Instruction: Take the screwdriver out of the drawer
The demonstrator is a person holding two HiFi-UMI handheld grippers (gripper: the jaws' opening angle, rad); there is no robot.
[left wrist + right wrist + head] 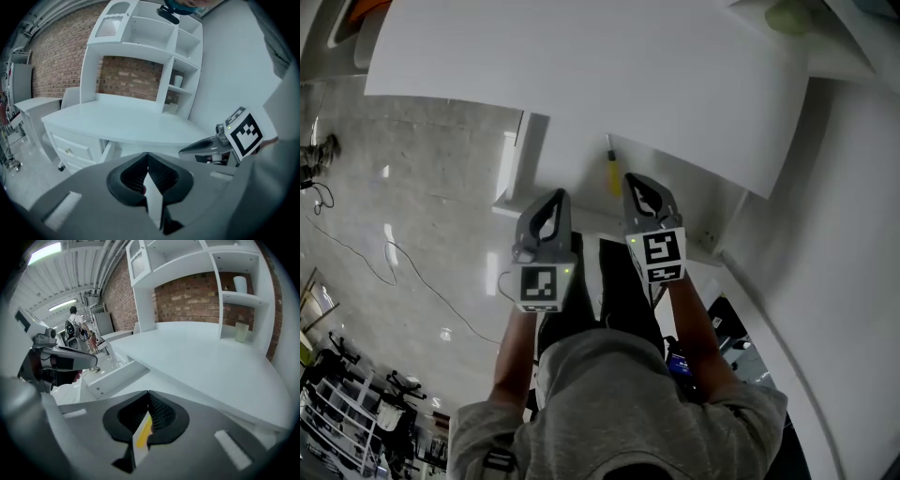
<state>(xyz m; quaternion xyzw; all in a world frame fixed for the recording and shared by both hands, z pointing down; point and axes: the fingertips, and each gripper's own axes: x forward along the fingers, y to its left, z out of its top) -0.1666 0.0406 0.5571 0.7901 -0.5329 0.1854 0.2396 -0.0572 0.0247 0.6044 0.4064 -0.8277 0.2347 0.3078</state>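
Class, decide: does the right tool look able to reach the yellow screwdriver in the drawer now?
Probably yes: the screwdriver lies uncovered in the open drawer, just beside the right tool, nothing between; its shut jaws must open first.

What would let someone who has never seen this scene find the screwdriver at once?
Start at the big white desk and look below its front edge, at the open drawer. The screwdriver lies inside, close beside the tip of the right tool; its yellow handle is the only colour in that white drawer.

Perhaps a lab: cables [358, 255], equipment racks [345, 412]
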